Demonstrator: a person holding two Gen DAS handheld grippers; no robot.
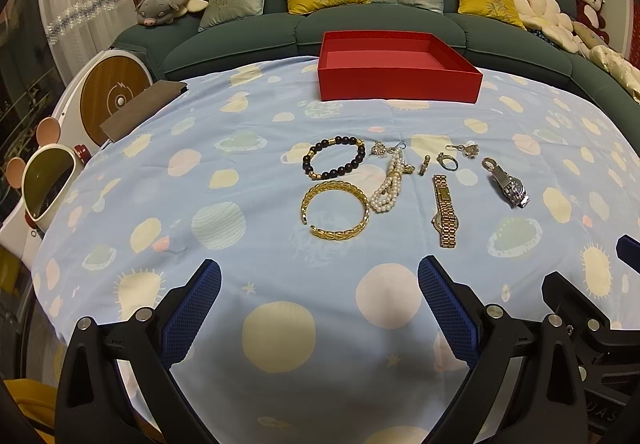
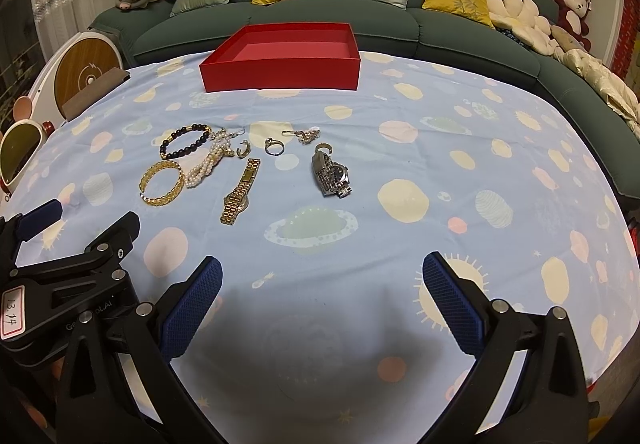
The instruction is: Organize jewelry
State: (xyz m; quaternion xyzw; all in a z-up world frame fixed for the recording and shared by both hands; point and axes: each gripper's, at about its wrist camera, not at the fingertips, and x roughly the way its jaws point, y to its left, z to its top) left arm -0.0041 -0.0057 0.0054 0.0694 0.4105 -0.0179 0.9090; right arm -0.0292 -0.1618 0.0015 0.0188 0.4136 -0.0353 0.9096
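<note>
Both tongs, left (image 1: 319, 298) and right (image 2: 322, 296), wide open, empty. Red box (image 1: 400, 81) empty. Best start: pinch gold bangle (image 1: 335, 210) rim squarely, avoid snagging cloth (image 1: 240, 203).

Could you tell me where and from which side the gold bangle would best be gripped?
Probably from above, pinching the near arc of the gold bangle. It lies flat on the tablecloth, so only its thin band offers purchase. Its far-right edge sits close to the pearl bracelet; both grippers are open.

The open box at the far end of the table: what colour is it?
Red, inside and out; the box shows best in the right wrist view.
</note>
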